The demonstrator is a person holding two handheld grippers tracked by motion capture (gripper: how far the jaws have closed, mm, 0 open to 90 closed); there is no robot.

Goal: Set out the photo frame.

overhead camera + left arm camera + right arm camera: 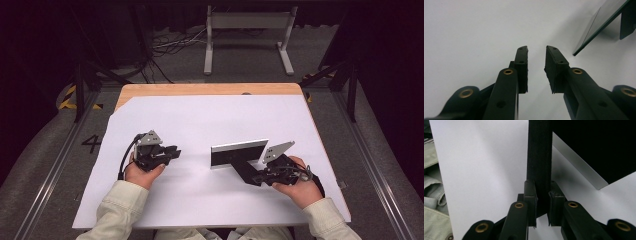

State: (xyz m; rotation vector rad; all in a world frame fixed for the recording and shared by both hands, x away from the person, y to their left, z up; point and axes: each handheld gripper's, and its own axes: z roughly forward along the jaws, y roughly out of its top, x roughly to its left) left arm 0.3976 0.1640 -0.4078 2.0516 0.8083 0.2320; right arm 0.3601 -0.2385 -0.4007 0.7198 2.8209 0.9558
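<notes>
We see the right gripper [260,178] with its jaws around the black stand leg of the panel [239,153], mid-bench on white paper [200,120]; the left gripper [172,152] has its jaws partly open, empty.

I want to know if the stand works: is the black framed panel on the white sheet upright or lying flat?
Upright: the black framed panel stands on its long edge on the white sheet, propped by its black back leg.

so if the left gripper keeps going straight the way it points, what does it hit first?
Probably the framed panel. The left gripper, jaws open and empty, points across the white sheet toward the panel's near end; it might slip just past that end.
</notes>
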